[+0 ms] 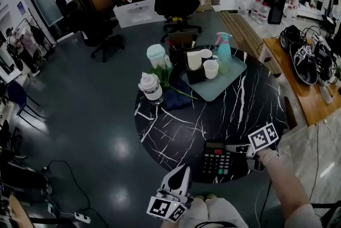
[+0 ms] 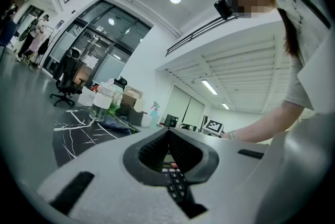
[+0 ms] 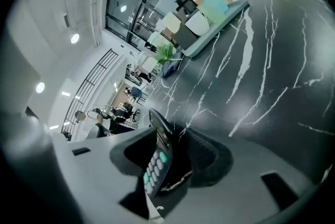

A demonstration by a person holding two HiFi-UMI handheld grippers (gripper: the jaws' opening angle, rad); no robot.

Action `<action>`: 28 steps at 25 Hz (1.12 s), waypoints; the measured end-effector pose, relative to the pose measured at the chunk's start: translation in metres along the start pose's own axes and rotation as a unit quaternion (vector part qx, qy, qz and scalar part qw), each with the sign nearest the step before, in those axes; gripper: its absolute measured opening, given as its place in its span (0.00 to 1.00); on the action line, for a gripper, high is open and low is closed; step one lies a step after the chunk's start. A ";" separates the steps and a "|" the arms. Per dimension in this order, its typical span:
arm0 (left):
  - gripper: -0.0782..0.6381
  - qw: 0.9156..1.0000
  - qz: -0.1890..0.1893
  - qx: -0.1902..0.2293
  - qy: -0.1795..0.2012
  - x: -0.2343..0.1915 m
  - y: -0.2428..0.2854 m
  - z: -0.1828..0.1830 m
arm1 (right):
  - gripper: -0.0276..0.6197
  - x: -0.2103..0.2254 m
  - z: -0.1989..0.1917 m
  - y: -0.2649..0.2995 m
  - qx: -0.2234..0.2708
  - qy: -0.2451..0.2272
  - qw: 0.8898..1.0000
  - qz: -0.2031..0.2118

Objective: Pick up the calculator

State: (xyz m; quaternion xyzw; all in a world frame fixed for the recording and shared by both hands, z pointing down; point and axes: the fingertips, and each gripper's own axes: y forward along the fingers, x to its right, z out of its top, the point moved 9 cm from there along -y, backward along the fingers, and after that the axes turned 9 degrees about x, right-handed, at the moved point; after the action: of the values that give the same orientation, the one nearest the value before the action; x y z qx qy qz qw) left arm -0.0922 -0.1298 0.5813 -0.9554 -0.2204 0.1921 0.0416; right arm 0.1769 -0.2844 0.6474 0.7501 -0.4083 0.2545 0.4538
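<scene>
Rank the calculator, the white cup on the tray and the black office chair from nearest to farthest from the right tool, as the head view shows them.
1. Calculator, between the jaws of the right tool, at the near edge of the table.
2. White cup, on the tray across the table.
3. Black office chair, on the floor beyond the table.

tray (image 1: 218, 89) is set on table (image 1: 176, 133) | on tray: cups (image 1: 211, 68), spray bottle (image 1: 224, 54) at far corner | left of tray: bottle (image 1: 151, 88) | well before tray, at table's near edge: calculator (image 1: 216, 162) | before tray, rightward: right gripper (image 1: 246, 156), calculator's edge taken between jaws
</scene>
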 end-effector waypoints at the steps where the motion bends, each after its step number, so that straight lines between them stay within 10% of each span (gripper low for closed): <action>1: 0.12 1.000 0.002 -0.001 -0.001 -0.001 -0.001 -0.001 | 0.30 0.001 0.000 0.001 -0.010 0.007 1.000 0.005; 10: 0.12 1.000 0.029 0.006 0.003 -0.011 -0.012 0.012 | 0.19 -0.005 -0.006 0.005 -0.046 0.002 0.998 0.052; 19: 0.12 0.998 0.059 0.009 0.013 -0.008 -0.015 0.054 | 0.15 -0.020 -0.018 -0.021 0.070 0.067 0.991 0.092; 28: 0.12 0.999 0.033 0.024 0.027 0.017 0.006 0.104 | 0.15 -0.082 0.022 -0.068 0.145 0.036 0.981 0.124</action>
State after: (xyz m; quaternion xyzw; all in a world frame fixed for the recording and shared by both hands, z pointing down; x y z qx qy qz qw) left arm -0.1151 -0.1285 0.4786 -0.9657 -0.1832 0.1726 0.0647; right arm 0.1908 -0.2552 0.5431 0.7418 -0.4402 0.3924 0.3192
